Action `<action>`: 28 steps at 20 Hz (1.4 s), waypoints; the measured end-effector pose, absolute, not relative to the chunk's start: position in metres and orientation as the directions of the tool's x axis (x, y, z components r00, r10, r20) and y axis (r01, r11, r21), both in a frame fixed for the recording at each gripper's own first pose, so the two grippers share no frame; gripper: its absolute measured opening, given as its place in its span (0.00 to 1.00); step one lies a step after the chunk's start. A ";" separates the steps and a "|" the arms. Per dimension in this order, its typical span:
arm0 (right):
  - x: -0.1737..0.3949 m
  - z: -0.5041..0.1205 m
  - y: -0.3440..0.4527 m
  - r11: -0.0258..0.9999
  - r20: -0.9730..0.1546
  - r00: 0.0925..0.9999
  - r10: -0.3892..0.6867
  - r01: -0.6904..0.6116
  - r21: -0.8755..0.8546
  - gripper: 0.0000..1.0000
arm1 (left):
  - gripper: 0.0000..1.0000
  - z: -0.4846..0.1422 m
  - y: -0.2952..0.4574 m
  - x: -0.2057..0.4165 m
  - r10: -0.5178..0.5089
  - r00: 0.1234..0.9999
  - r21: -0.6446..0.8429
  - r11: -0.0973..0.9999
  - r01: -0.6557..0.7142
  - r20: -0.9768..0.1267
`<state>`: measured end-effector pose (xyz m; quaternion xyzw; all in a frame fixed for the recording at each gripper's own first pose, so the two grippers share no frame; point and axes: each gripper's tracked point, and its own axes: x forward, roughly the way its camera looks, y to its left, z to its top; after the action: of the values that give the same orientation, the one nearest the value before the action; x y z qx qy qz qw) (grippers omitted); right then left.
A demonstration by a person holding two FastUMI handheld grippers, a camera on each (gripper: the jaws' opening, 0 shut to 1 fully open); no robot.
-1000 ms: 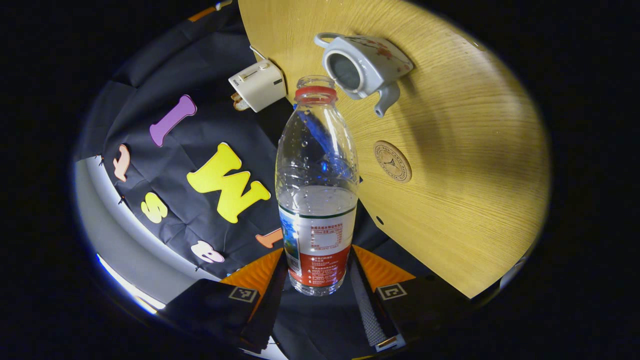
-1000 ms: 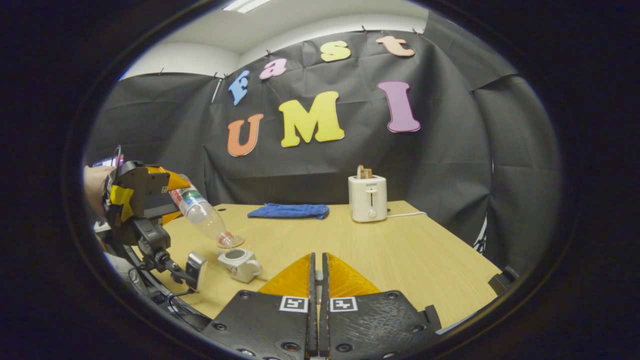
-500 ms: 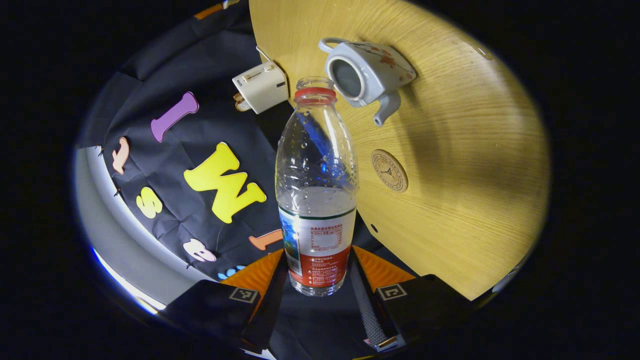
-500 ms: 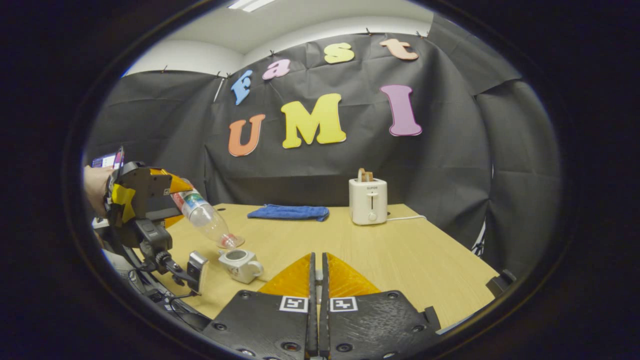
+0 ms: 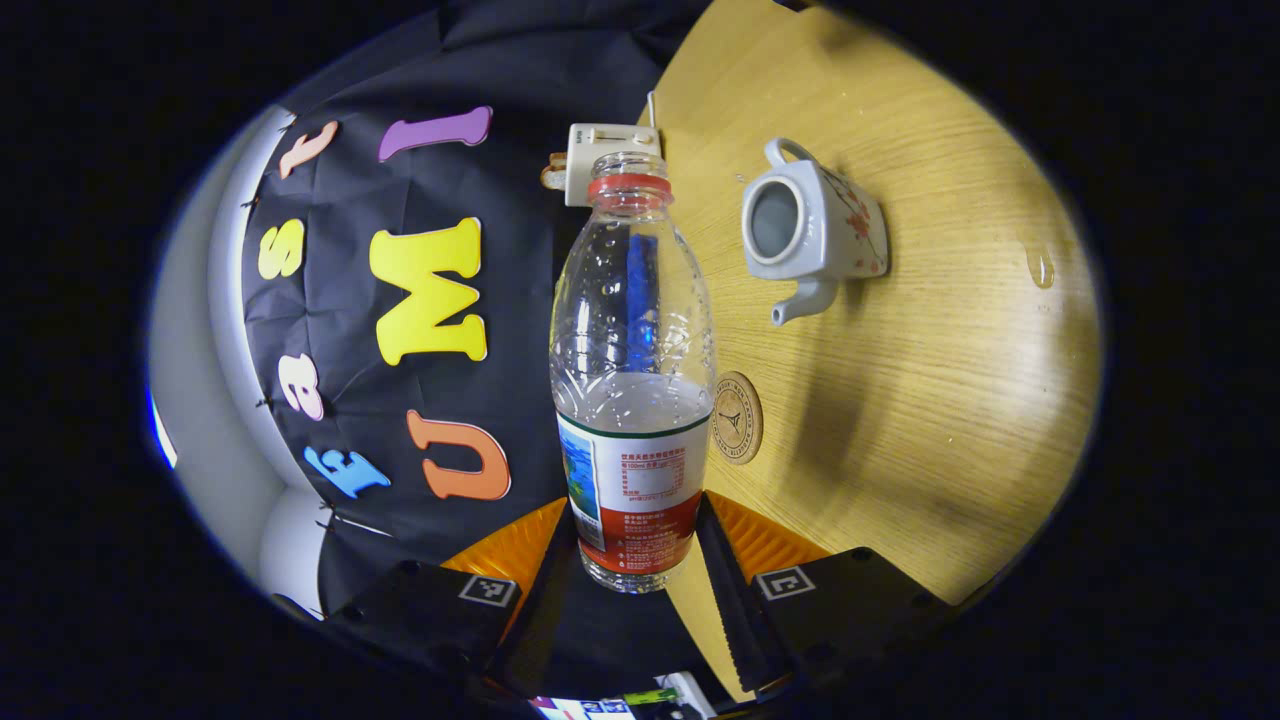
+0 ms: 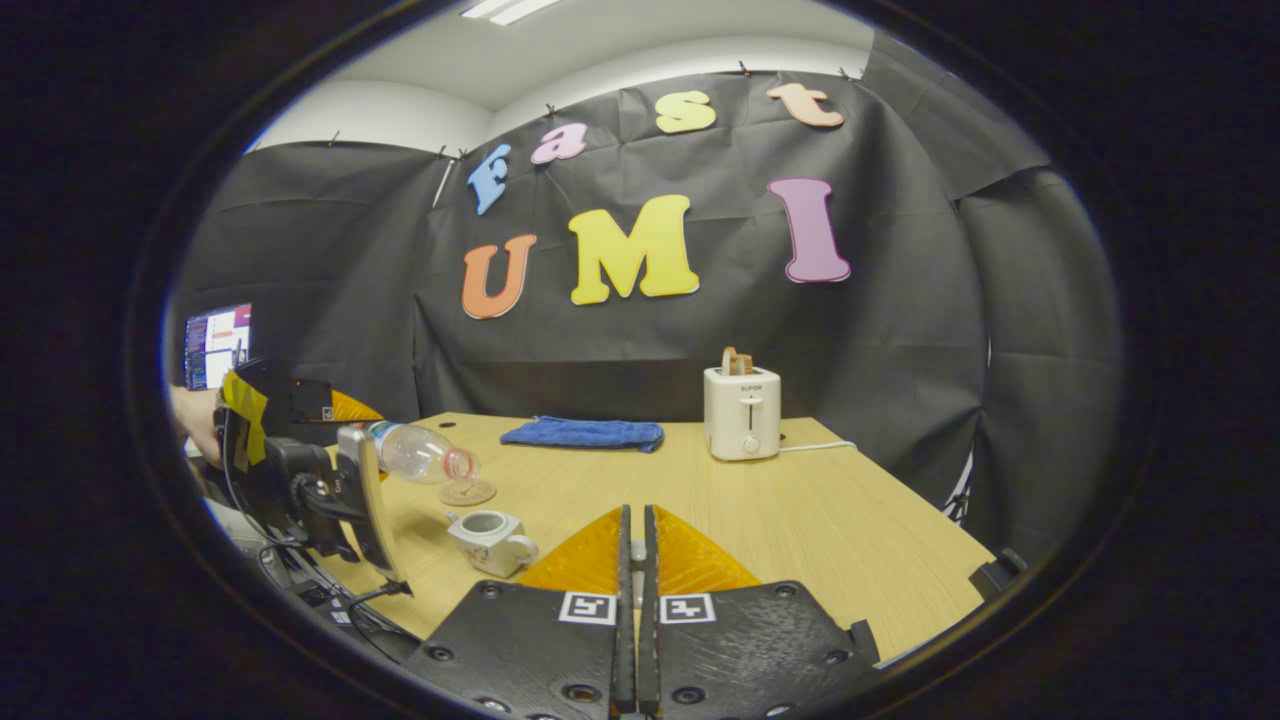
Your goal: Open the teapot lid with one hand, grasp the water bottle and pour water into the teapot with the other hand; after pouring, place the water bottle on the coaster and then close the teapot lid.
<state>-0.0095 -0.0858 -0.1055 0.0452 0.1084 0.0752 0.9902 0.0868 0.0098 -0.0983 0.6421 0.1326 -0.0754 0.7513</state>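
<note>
Both fingers of the left hand-held gripper [image 5: 640,560] clamp the water bottle [image 5: 632,380] (uncapped, lying near-level) above the table [image 5: 930,400]; the teapot [image 5: 812,228] stands lidless near the coaster [image 5: 738,417]; the right hand-held gripper [image 6: 634,560] is pinched closed.

A recording booth set up inside an office-type room: black cloth wall [image 6: 300,260] pinned up behind a light wooden table [image 6: 820,520], with a plain white wall and ceiling light panel [image 6: 505,10] showing above the cloth. Household props stand on the table: a white toaster [image 6: 742,412] near its far edge, a folded blue cloth [image 6: 585,433] left of the toaster. A lit monitor [image 6: 217,344] stands off the table's left end
</note>
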 end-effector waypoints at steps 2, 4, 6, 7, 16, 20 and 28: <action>-0.009 -0.103 -0.083 0.984 -0.205 0.965 0.163 -0.144 0.104 0.01 | 0.71 -0.108 0.015 0.082 0.047 0.944 0.892 0.346 0.291 -0.326; -0.009 -0.100 -0.080 0.983 -0.202 0.965 0.168 -0.150 0.104 0.01 | 0.72 -0.119 0.017 0.073 0.032 0.930 0.797 0.527 0.295 -0.365; -0.008 -0.095 -0.078 0.982 -0.197 0.965 0.174 -0.156 0.102 0.01 | 0.72 -0.123 0.018 0.071 0.015 0.919 0.688 0.667 0.285 -0.395; -0.008 -0.093 -0.076 0.982 -0.194 0.965 0.176 -0.158 0.102 0.01 | 0.72 -0.125 0.018 0.068 0.002 0.914 0.629 0.726 0.277 -0.405; -0.007 -0.085 -0.067 0.981 -0.188 0.964 0.189 -0.174 0.091 0.01 | 0.72 -0.099 -0.013 0.075 -0.177 0.945 0.155 0.962 0.226 -0.276; -0.007 -0.089 -0.069 0.982 -0.195 0.964 0.182 -0.166 0.093 0.01 | 0.73 -0.101 -0.016 0.080 -0.196 0.949 0.039 0.977 0.212 -0.246; -0.005 -0.105 -0.077 0.985 -0.230 0.959 0.163 -0.146 0.091 0.01 | 0.75 -0.123 -0.007 0.135 -0.207 0.943 -0.133 0.975 0.177 -0.260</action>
<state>-0.0045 -0.0769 -0.1053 0.0364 0.1191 0.0782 0.9891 0.1351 -0.0075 -0.1228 -0.0541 0.1377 -0.0976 0.9842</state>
